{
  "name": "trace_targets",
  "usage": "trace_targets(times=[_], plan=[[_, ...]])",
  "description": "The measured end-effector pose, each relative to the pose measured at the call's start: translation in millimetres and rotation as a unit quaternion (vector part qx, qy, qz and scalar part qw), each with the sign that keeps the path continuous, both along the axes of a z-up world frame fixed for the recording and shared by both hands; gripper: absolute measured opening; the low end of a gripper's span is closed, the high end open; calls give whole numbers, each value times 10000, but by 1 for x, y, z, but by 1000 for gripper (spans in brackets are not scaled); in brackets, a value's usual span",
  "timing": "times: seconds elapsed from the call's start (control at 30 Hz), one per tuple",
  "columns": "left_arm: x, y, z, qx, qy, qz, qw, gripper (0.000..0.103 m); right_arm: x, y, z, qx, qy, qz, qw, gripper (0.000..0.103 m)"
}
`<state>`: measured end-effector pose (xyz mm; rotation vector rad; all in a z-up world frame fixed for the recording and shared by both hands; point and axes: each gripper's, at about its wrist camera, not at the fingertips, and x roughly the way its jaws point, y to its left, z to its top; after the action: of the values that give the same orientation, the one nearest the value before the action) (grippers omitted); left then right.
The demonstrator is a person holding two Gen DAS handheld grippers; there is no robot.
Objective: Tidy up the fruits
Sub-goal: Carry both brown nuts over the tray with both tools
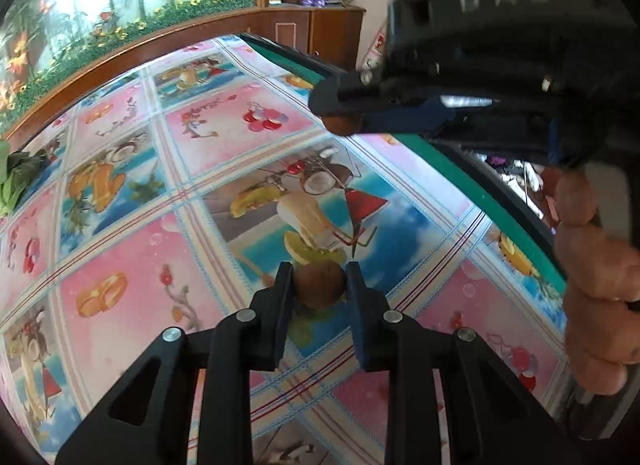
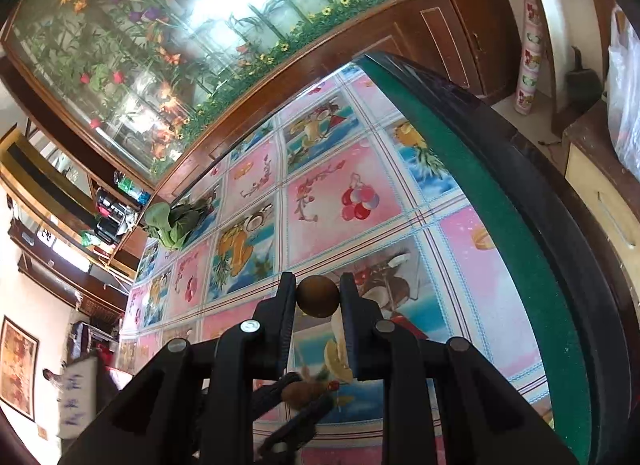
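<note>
brown round fruit [image 1: 320, 283], glossy tablecloth [image 1: 120, 249]

A table [image 2: 472, 169] under fruit-print cloth [image 2: 344, 201] bears leafy greens [image 2: 174, 223].

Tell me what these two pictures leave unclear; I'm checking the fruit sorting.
- Left wrist view: the brown fruit in the left tool hides its underside behind the fingers.
- Left wrist view: the right tool covers most of its fruit.
- Right wrist view: the leafy greens are too small to identify.
</note>
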<state>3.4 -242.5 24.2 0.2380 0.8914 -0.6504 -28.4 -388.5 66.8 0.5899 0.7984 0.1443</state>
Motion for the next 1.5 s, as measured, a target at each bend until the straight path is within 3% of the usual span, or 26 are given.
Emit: trace_targets(times=[0.17, 0.4, 0.57, 0.67, 0.87, 1.0, 1.2, 1.3, 1.43, 1.5], plan=[[-21, 27, 18, 22, -325, 265, 9991, 27, -1, 20, 3, -320, -234, 248, 9989, 21], [-73, 109, 43, -127, -747, 918, 9929, 28, -6, 54, 2, -666, -481, 546, 9951, 21], [-118, 181, 53, 29, -1122, 1532, 9818, 28, -19, 97, -2, -543, -610, 1030, 9913, 21], [-138, 231, 55, 55, -1150, 1999, 9730, 28, -37, 146, -2, -553, -712, 1466, 9851, 21], [-175, 320, 57, 245, -1324, 2943, 9462, 28, -62, 244, 5, -119, -854, 2467, 9653, 20], [-195, 380, 57, 257, -1433, 3544, 9237, 28, -73, 315, 10, -139, -807, 3107, 9470, 20], [-223, 470, 62, 67, -1594, 4442, 8816, 28, -92, 388, 24, -307, -927, 3634, 9265, 20], [-237, 501, 65, -71, -1714, 4724, 8645, 28, -100, 418, 29, -438, -1046, 3803, 9179, 20], [-246, 519, 66, -292, -1840, 4815, 8564, 28, -110, 448, 27, -546, -1141, 3946, 9101, 20], [-247, 521, 65, -370, -1879, 4760, 8583, 28, -115, 461, 21, -695, -1172, 3964, 9079, 20]])
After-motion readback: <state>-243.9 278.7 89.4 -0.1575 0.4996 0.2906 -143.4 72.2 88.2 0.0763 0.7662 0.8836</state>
